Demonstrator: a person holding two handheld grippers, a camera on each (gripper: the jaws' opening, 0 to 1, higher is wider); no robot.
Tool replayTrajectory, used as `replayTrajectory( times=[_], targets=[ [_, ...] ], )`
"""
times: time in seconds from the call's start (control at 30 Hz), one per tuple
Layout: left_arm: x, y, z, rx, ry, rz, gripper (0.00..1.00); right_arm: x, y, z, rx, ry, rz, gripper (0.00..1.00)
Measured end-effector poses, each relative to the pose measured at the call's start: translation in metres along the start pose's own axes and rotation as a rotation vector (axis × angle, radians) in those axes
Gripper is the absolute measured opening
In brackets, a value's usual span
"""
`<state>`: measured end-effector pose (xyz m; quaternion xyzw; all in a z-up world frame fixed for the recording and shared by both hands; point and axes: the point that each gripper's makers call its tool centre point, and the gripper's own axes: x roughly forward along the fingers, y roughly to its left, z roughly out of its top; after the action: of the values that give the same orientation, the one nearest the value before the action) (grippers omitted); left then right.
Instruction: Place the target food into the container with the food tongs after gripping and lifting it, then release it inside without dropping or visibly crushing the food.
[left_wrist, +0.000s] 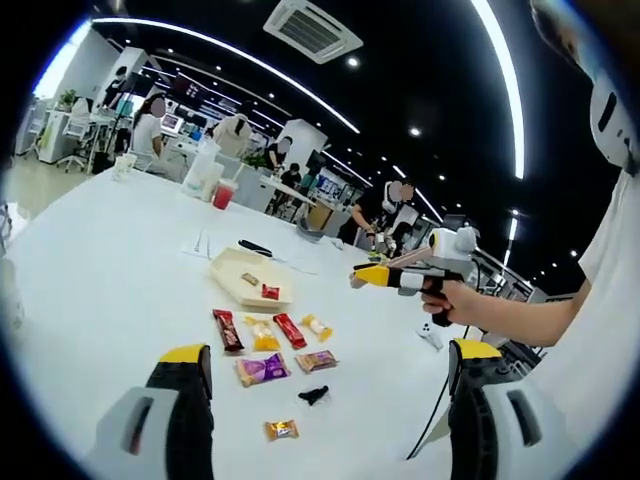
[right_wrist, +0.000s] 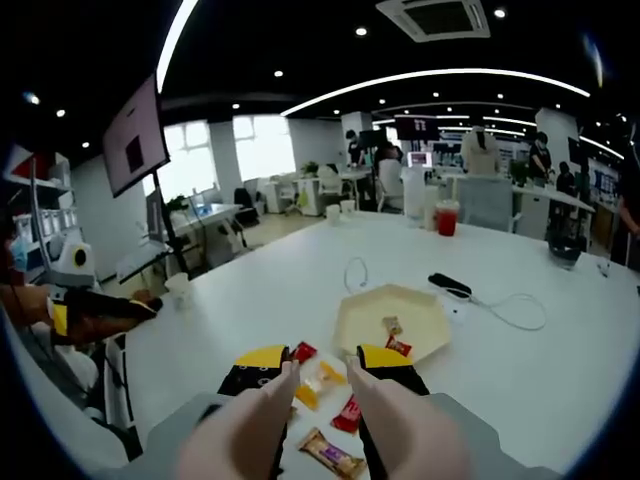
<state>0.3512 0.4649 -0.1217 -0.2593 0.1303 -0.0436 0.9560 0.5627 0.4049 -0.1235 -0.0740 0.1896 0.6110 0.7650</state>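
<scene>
White table (right_wrist: 560, 380) carries wrapped snacks near the container (right_wrist: 392, 318); right tongs (right_wrist: 325, 385) hover parted over a yellow candy (right_wrist: 318, 380), left tongs (left_wrist: 330, 372) idle parted — close gently, lift level.

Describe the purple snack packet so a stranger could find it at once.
Start at the pale hexagonal tray on the white table. Below it lies a cluster of wrapped snacks. The purple packet sits in the cluster's lower row, the only purple wrapper among red, yellow and brown ones.
</scene>
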Motion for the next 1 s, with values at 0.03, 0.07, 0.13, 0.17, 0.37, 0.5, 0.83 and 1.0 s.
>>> replayTrajectory(
  times=[0.03, 0.07, 0.13, 0.17, 0.37, 0.5, 0.83, 1.0],
  targets=[
    [0.001, -0.001, -0.001, -0.001, 0.001, -0.002, 0.99, 0.000, 0.001, -0.001, -0.001, 0.001, 0.001, 0.26],
    [0.001, -0.002, -0.001, -0.001, 0.001, -0.002, 0.99, 0.000, 0.002, -0.002, 0.000, 0.002, 0.001, 0.26],
    [0.001, -0.003, -0.002, -0.003, 0.003, -0.007, 0.99, 0.000, 0.003, -0.004, 0.004, 0.005, 0.003, 0.26],
    [0.002, -0.003, -0.003, -0.005, 0.008, -0.007, 0.99, -0.001, 0.004, -0.005, 0.006, 0.006, 0.003, 0.26],
    [0.000, -0.002, -0.004, 0.006, 0.004, -0.008, 0.99, -0.001, 0.014, -0.013, 0.010, 0.014, 0.024, 0.26],
    [-0.001, -0.001, -0.006, 0.003, 0.011, -0.004, 0.99, -0.001, 0.021, -0.018, 0.010, 0.020, 0.038, 0.27],
    [-0.002, -0.002, -0.011, 0.015, 0.026, -0.005, 0.99, 0.000, 0.041, -0.031, 0.018, 0.032, 0.070, 0.27],
    [-0.001, -0.001, -0.014, 0.022, 0.038, -0.005, 0.99, 0.000, 0.052, -0.039, 0.021, 0.043, 0.088, 0.26]
  ],
)
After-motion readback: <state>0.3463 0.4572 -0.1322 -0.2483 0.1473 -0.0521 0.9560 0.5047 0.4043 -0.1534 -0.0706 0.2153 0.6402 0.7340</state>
